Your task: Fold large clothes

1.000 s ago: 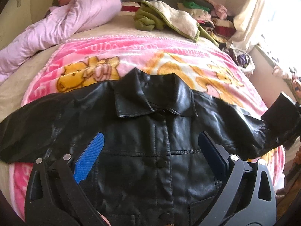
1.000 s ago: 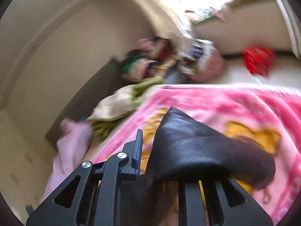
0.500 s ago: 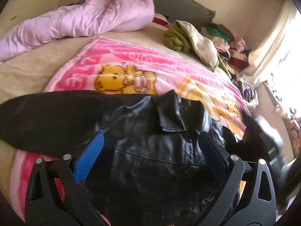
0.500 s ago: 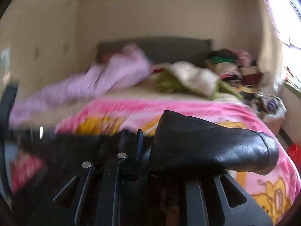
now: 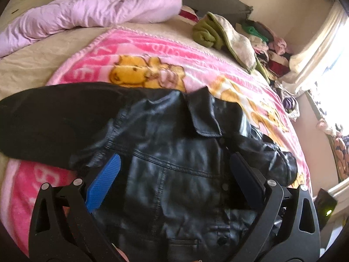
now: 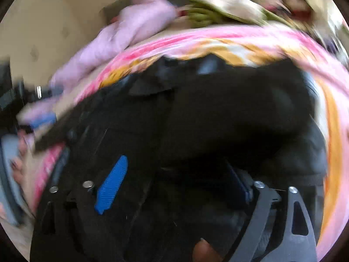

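A black leather jacket [image 5: 174, 166] lies front up on the pink cartoon blanket [image 5: 152, 50], collar towards the far side. Its left sleeve [image 5: 43, 118] stretches out flat to the left. Its right sleeve [image 5: 270, 155] is folded in across the chest. My left gripper [image 5: 174, 174] hovers open over the jacket's chest with nothing between its blue pads [image 5: 104, 181]. The right wrist view is blurred; my right gripper [image 6: 174, 183] is open just above the jacket [image 6: 196, 113], with the folded sleeve lying free ahead of it.
A lilac quilt [image 5: 91, 11] lies bunched at the head of the bed. A green and beige garment [image 5: 222, 37] and a pile of clothes [image 5: 270, 50] sit at the far right. A bright window [image 5: 331, 61] is on the right.
My right gripper carried the right sleeve inward across the jacket, then opened and let it go. The left gripper's view swung left, showing the left sleeve.
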The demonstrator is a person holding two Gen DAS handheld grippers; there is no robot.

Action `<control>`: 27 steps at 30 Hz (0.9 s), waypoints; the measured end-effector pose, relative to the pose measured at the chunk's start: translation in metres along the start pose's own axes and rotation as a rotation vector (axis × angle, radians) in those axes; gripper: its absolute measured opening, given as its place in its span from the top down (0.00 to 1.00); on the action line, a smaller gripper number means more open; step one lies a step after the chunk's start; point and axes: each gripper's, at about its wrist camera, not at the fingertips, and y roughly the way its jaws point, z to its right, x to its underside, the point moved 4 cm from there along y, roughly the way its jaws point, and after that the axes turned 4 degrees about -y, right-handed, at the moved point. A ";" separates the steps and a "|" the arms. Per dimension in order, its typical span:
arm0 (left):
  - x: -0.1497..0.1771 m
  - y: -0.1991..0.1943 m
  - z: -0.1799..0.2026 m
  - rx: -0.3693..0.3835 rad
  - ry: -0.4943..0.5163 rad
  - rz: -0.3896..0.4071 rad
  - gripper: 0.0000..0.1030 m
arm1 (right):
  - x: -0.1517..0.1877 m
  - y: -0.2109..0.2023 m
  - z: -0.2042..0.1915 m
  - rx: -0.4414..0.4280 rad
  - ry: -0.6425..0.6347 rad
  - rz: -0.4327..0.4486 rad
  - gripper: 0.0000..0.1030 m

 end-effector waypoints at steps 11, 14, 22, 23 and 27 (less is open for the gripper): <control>-0.006 -0.010 0.001 0.109 -0.073 0.008 0.09 | -0.044 -0.019 0.007 -0.117 0.168 0.167 0.46; -0.014 -0.021 -0.009 0.120 -0.104 0.028 0.09 | -0.055 -0.026 -0.041 -0.155 0.028 0.205 0.42; -0.021 -0.032 -0.030 0.163 -0.175 0.044 0.09 | -0.054 -0.023 -0.113 -0.295 -0.159 0.113 0.23; -0.020 -0.030 -0.032 0.165 -0.175 0.035 0.09 | -0.052 -0.026 -0.112 -0.300 -0.155 0.111 0.23; -0.010 -0.007 -0.033 0.158 -0.165 -0.032 0.09 | -0.047 -0.035 -0.084 -0.258 -0.091 0.095 0.21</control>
